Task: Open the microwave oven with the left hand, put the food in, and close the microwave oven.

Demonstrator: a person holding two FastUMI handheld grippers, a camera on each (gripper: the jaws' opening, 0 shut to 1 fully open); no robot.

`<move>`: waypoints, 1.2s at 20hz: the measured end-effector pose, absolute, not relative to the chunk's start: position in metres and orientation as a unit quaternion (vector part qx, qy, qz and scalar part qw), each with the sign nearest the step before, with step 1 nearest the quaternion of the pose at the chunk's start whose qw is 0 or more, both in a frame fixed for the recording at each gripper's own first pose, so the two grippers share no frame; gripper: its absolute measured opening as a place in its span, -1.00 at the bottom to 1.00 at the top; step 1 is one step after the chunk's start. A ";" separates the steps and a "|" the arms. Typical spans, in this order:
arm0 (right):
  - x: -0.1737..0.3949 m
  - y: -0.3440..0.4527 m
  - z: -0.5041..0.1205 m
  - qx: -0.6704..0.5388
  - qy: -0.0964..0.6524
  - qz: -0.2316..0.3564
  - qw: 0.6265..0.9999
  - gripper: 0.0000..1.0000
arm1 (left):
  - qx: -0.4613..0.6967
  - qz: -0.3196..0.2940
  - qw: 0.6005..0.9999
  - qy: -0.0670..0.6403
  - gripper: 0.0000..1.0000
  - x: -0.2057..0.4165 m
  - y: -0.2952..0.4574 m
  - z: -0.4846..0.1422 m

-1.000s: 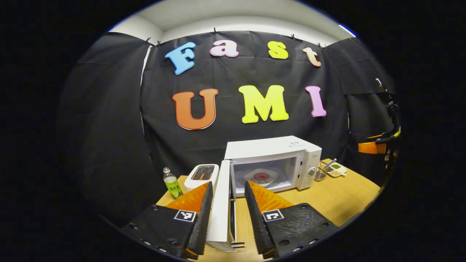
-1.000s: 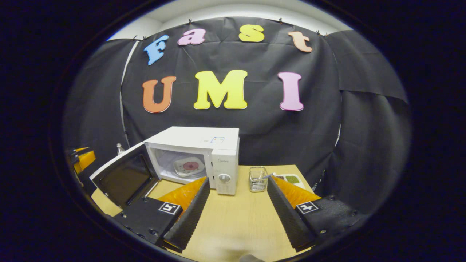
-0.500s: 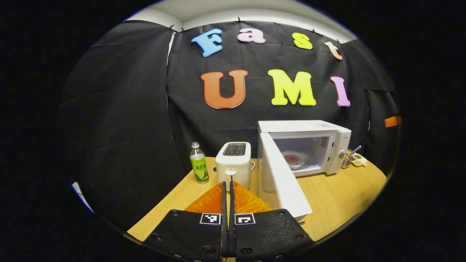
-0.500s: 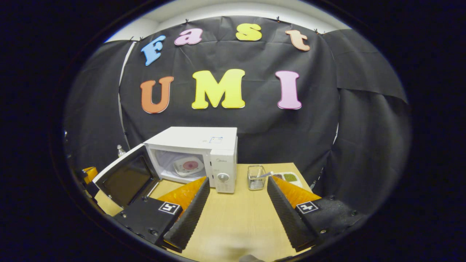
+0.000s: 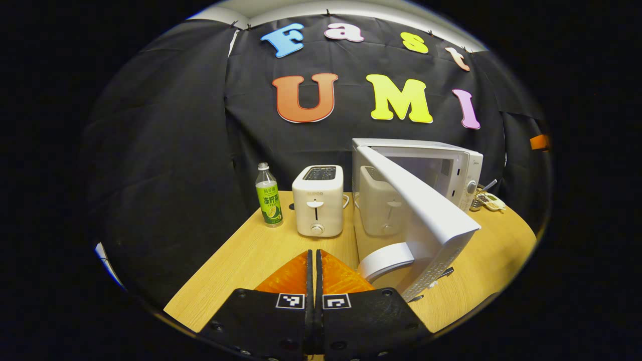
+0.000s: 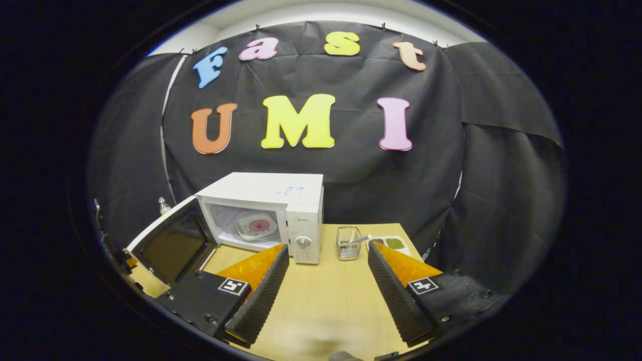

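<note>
The white microwave (image 6: 271, 193) stands at the back of the wooden table (image 6: 321, 301) with its door (image 6: 173, 243) swung wide open. Inside lies a white plate with red food (image 6: 257, 226). My right gripper (image 6: 326, 263) hovers open over the table in front of the microwave, holding nothing. In the left gripper view I face the outer side of the door (image 5: 416, 210). My left gripper (image 5: 314, 254) is shut on nothing, just left of the curved door handle (image 5: 385, 260) and apart from it.
A white toaster (image 5: 318, 200) and a green-labelled bottle (image 5: 268, 196) stand left of the microwave. To its right are a wire basket (image 6: 348, 243) and a small tray of food (image 6: 396, 244). Black cloth walls surround the table.
My left gripper let go of the door edge, shut, and moved left and forward to the door's outer side. The door and the right gripper have hardly moved.
</note>
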State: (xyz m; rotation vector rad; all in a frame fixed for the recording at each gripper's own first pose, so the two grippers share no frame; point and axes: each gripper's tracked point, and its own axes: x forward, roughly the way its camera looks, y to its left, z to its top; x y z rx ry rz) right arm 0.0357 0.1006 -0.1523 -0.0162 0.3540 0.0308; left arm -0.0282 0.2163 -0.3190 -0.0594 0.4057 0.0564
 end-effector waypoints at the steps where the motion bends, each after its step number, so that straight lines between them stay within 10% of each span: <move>1: 0.036 0.100 -0.152 -0.008 0.176 0.016 0.984 0.83 | -0.029 0.023 0.979 0.201 -1.00 -0.028 0.209 -0.319; 24: 0.031 0.009 -0.143 0.004 0.177 -0.030 0.984 0.83 | -0.019 -0.140 0.976 0.164 -1.00 0.038 0.002 -0.299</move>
